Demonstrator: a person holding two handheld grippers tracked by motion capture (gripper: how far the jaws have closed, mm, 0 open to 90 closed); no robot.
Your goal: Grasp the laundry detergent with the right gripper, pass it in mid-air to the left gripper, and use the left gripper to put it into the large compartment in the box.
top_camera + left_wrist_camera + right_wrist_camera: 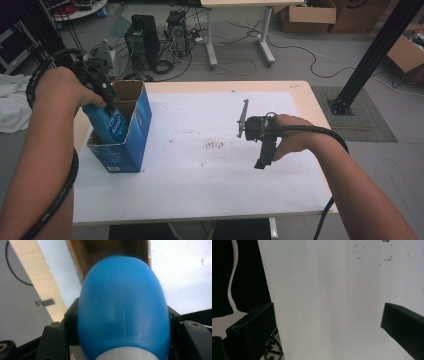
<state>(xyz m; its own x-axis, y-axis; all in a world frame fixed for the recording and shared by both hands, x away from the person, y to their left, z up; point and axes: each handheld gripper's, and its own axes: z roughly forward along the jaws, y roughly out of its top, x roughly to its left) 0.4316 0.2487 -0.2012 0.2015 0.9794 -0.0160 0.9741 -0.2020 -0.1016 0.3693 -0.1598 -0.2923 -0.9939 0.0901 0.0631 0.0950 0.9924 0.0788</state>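
I count one blue bottle (107,122), one blue cardboard box (131,135) with its top open, and two tongs, one in each of my hands. My left gripper (106,97) is at the upper left of the high view and it is clamped on the bottle, near its white cap. The lower part of the bottle is inside the box, leaning against the left wall; the upper part rises above the rim. In the left gripper view the bottle (122,312) takes the middle of the frame, with my black jaws pressing it from both sides and the brown inside of the box (107,255) above it.

My right gripper (264,150) hangs at the right of centre in the high view, over the white sheet (210,170), with jaws apart and nothing between them. In the right gripper view (328,322) the two jaws stand wide at the lower corners.

The box stands at the left edge of the sheet, close to the table (305,95) border. Between the box and my right hand the sheet is free, with some small brown stains (215,145) in the middle.

The bottom of the bottle is hidden by the box walls, and its label is too blurred to read.
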